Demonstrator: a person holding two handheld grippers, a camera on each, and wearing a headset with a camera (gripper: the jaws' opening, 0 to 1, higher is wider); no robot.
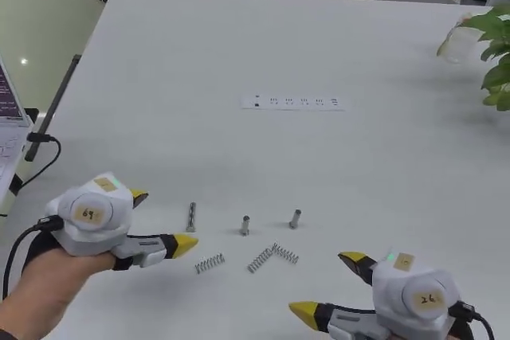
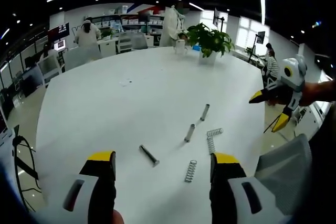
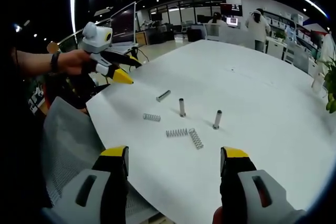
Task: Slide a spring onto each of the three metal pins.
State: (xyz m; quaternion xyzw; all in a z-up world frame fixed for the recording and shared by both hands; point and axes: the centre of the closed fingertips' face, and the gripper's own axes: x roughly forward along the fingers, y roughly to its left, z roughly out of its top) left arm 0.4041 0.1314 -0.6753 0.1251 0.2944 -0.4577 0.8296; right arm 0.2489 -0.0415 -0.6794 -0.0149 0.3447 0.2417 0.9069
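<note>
Three small metal pins sit on the white table (image 1: pixel 263 45). The left pin (image 1: pixel 191 216) lies flat; the middle pin (image 1: pixel 245 225) and the right pin (image 1: pixel 295 218) stand upright. Three loose springs lie just in front of them: one at the left (image 1: pixel 209 263) and two touching in a V, the left one (image 1: pixel 260 259) and the right one (image 1: pixel 285 255). My left gripper (image 1: pixel 163 220) is open, left of the flat pin (image 2: pixel 149 155). My right gripper (image 1: pixel 327 284) is open, near the table's front edge, right of the springs (image 3: pixel 177 132). Neither holds anything.
A flush socket strip (image 1: pixel 291 102) is set into the middle of the table. A potted plant (image 1: pixel 494 53) stands at the far right edge. A black cable (image 1: pixel 48 149) and a laptop (image 1: pixel 6 117) are off the table's left side.
</note>
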